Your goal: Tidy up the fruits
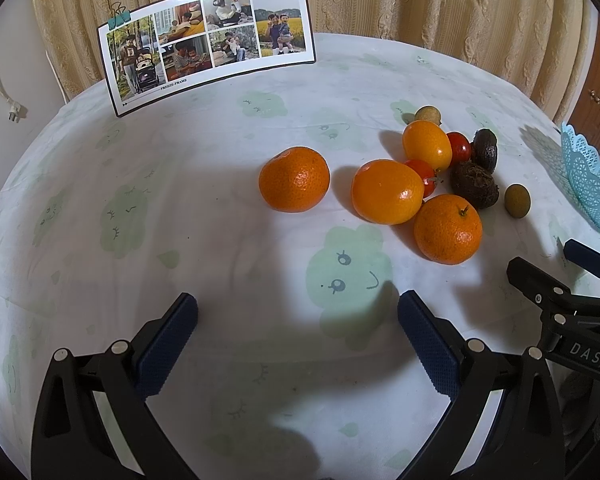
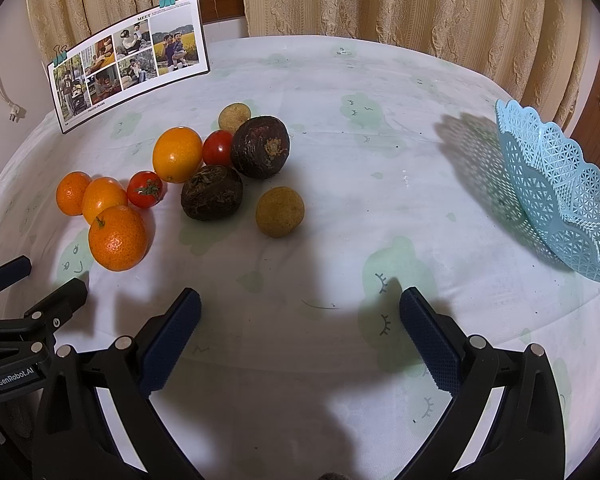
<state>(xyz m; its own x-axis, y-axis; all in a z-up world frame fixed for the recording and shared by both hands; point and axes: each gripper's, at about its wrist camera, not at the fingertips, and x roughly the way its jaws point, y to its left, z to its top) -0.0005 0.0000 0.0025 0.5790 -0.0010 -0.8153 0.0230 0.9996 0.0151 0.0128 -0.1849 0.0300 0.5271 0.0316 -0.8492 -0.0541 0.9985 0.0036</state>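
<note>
Fruits are lying loose on the tablecloth, clustered well apart from the blue basket: oranges, two tomatoes, two dark brown fruits and a small tan one, which is lying nearest the basket. You are holding your left gripper farther from the basket than the fruits, jaws spread and gripping nothing. Your right gripper is hovering between cluster and basket, also released.
</note>
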